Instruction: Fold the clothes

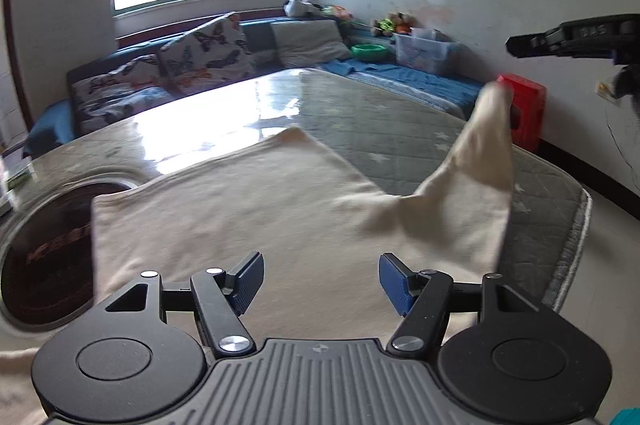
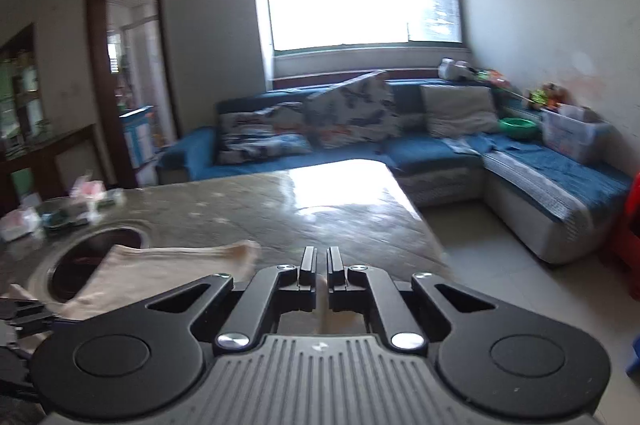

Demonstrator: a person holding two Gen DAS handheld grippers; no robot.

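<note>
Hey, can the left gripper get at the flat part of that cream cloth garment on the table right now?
Probably yes. The left gripper hangs open just above the cream cloth garment's flat part, nothing between. The right gripper, shut on its raised corner, seems clear off to the side.

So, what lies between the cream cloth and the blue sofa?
Only bare, shiny table top separates cream cloth and blue sofa; left wrist view shows it.

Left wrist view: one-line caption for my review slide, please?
Open left hand-held gripper hovers over a cream garment on the table, one corner lifted at right.
</note>
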